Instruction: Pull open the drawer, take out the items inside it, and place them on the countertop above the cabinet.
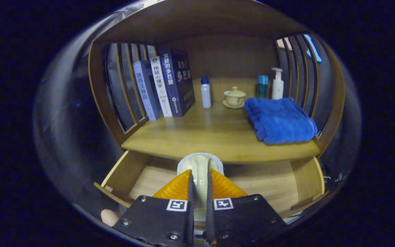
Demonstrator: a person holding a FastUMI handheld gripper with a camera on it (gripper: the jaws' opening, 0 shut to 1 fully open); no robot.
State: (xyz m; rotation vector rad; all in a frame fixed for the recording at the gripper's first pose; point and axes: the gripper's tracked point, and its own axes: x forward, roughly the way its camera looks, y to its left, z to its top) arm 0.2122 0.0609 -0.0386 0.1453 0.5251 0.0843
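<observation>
our gripper (200,185) clenches a pale, hard, likely slippery handled item (200,168) by its neck above the open drawer (276,188).

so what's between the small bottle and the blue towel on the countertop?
In the gripper view, a lidded cup on a saucer stands between the small bottle and the blue towel. The tongs are shut on a pale brush-like item.

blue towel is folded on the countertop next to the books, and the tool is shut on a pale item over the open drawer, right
Not quite. The blue towel lies folded on the countertop at the far end from the books, beside the pump bottle. The gripper view shows this. The rest holds: the tool is shut on a pale item over the open drawer.
</observation>
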